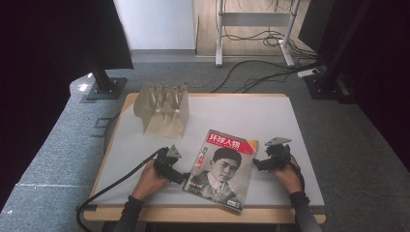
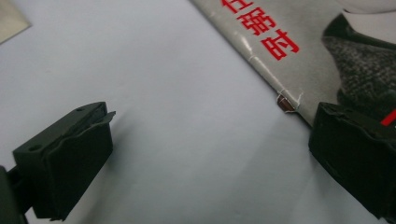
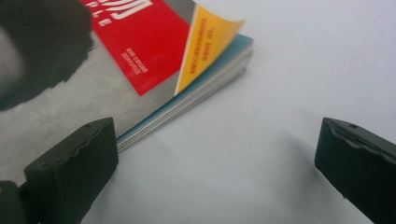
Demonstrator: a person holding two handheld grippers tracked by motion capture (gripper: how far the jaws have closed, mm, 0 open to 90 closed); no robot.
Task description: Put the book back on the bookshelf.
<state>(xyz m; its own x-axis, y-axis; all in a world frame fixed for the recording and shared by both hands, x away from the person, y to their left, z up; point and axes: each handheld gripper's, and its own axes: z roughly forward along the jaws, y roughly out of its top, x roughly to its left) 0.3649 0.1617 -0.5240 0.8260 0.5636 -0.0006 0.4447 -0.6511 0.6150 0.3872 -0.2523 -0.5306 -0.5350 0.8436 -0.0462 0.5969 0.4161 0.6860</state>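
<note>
Near the bench's front edge a magazine [image 1: 222, 166] lies flat and closed, with your left gripper [image 1: 178, 176] at its spine and your right gripper [image 1: 258, 164] at its page edge, both spread apart and holding nothing. Toward the far left corner an empty metal file rack [image 1: 162, 109] stands well apart, so I judge nothing is begun yet

My high view looks from above the near side, forward and down on the whole table [image 1: 270, 108]. My left gripper view sits very close to the surface and faces toward 2 o'clock; my right gripper view, equally near, faces toward 10 o'clock. All three share the magazine [image 1: 223, 164] [image 2: 299, 42] [image 3: 140, 70].
</note>
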